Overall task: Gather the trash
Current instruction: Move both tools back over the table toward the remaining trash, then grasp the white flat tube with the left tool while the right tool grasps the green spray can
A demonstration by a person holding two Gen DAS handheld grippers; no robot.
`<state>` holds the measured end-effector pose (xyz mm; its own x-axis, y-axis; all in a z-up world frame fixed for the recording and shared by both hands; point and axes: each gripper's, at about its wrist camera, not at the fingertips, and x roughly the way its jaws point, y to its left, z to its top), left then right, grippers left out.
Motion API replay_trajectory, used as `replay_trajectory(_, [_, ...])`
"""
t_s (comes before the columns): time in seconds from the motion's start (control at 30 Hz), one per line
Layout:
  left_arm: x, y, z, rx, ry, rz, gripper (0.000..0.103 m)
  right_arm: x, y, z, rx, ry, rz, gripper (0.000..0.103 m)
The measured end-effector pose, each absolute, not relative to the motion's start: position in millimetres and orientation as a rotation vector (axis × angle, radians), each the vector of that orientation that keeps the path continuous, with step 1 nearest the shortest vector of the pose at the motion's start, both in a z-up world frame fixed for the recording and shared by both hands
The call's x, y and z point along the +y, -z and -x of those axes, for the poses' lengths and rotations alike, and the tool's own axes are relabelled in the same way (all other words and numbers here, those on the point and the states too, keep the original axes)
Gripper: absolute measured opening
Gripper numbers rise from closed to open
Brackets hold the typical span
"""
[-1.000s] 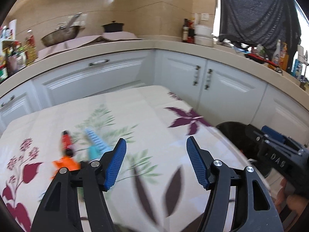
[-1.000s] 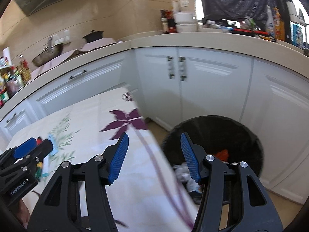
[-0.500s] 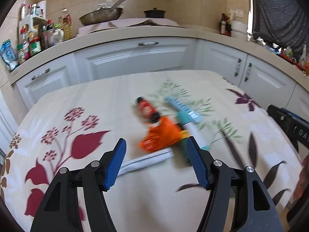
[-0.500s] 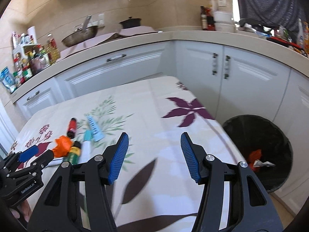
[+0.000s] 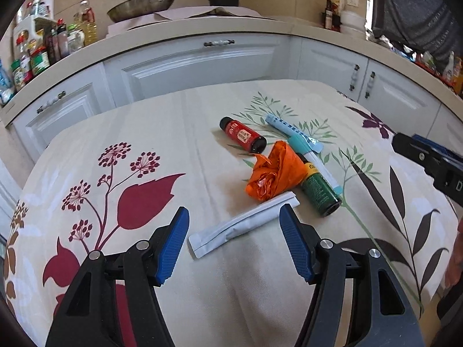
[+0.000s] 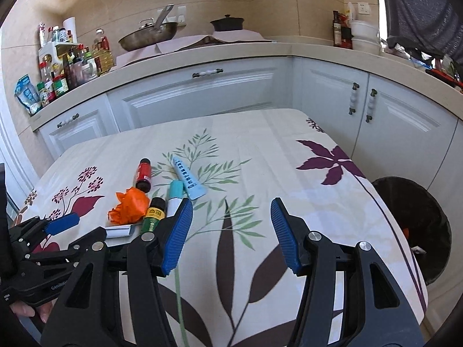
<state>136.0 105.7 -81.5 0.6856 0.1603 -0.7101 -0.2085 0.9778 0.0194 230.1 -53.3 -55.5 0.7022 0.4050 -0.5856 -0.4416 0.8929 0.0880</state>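
The left gripper [image 5: 233,243] hangs with its blue pads spread wide and nothing between them, lined up over the flat white packet [image 5: 243,226] that lies nearest on the flowered tablecloth [image 5: 162,138]. The right gripper [image 6: 230,232] is likewise wide apart and empty, over bare cloth well to the right of the litter.

The trash sits in one tight cluster: a crumpled orange wrapper [image 5: 273,177] resting against the packet's far end, a green bottle [image 5: 317,188] just beside it, a red bottle [image 5: 243,134] behind, a white tube with a teal cap [image 5: 314,160] and a pale blue tube [image 5: 289,128] alongside.

My worry is the packet itself — it looks thin and flat against soft cloth, so closing pads may skid over it or pinch up a fold of tablecloth instead. A dragged fold would likely tug the whole cluster, and both bottles lie on their sides (free to roll, I'd judge). Coming in too far forward could catch the orange wrapper along with the packet.

Only the right wrist view shows the black bin [image 6: 419,228] on the floor past the table's right edge, with some rubbish already inside. The left wrist view misses the bin — but shows the packet's full length, which the right view mostly hides behind the left gripper's body.
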Motion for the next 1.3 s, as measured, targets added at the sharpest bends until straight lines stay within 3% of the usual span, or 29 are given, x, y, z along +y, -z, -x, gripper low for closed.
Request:
replay_trajectory(0.37, [113.7,96.8,-146.0,0.882,-0.148,0.093,0.062,-45.2,57.8,-232.1,0.65,-0.481,0.067,0.055])
replay_trajectory(0.47, [112.8,95.9,-145.3,0.884,-0.145,0.074,0.048,-44.5,58.1,-232.3,0.652,-0.483,0.067,0.055])
replay_trajectory(0.53, [113.0,95.8,-143.4,0.883,-0.142,0.059,0.033,-43.6,58.4,-232.0,0.652,-0.484,0.068,0.055])
replay_trajectory(0.73, [113.0,93.5,-137.8,0.87,-0.123,0.044,0.017,-38.7,60.4,-231.3,0.655,-0.492,0.073,0.055])
replay_trajectory(1.3, [114.8,81.8,-112.8,0.828,-0.127,0.076,0.006,-21.1,60.4,-223.5,0.658,-0.528,0.101,0.055])
